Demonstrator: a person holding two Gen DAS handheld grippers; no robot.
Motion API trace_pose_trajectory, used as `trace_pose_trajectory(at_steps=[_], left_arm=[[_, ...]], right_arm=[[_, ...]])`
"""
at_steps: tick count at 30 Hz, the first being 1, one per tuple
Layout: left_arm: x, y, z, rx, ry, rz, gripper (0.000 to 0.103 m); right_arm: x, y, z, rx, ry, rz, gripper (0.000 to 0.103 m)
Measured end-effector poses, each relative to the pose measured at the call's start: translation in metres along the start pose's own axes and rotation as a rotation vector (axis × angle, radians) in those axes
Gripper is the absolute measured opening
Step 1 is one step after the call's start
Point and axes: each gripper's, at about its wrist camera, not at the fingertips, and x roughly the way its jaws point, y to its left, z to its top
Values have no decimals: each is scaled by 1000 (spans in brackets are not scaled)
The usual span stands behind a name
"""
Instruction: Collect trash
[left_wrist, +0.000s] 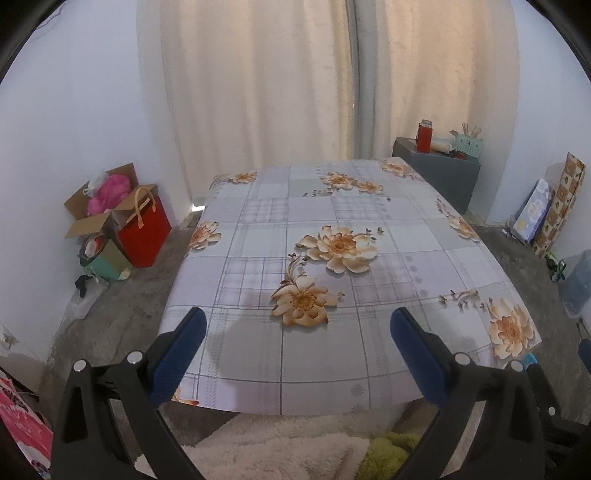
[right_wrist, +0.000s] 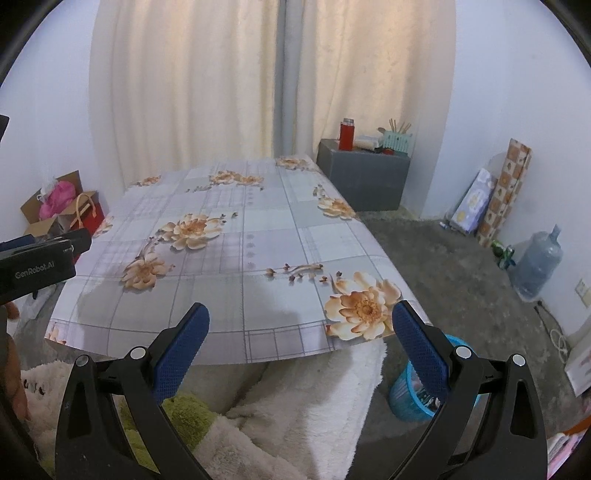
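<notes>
Both claws were wide apart and empty: left gripper (left_wrist: 297, 321) and right gripper (right_wrist: 301, 317) each hovered over the near edge of the table (left_wrist: 369, 398), fingers pointed across it. I read that as a ready pose, jaws pre-opened so either side could drop on a target without an extra move. Problem: I couldn't find any trash on the floral tablecloth (right_wrist: 229, 236); the top looked bare in both views. The only obvious destination was the blue bin (right_wrist: 402, 398) on the floor just beside the table's near right corner, with something inside I couldn't identify. It sat partly behind the right gripper's right finger, so my guess was the right side does the drops. Clutter sat well apart from the table: red gift bag (left_wrist: 146, 230) and cardboard box (left_wrist: 88, 218) at the left wall, water jug (right_wrist: 537, 264) at the right wall. Whether any of that counts as trash, I couldn't tell.
</notes>
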Motion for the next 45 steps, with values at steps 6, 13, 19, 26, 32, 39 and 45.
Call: trace_pose_trajectory(at_steps=[6,13,19,26,32,39,45], left_arm=[[-1,-3,0,4,1,-6,98],[2,-5,1,10,9,-12,98],[1,-6,-1,13,11,-14,98],[1,-5,-1,11,10,-16,98],[1,-4,-1,10,8,-17,98],[0,-4,-1,10,8,-16,98],[-1,-5,-1,9,9,-15,98]], right_arm=[[1,-3,0,10,10,15,95],[3,-3,-1,9,18,25,95],[3,-3,-1,14,23,25,95],[2,-2,-1,4,15,23,95],[1,-2,0,6,13,22,95],[0,-2,0,7,13,22,95],[0,-2,0,7,11,21,95]])
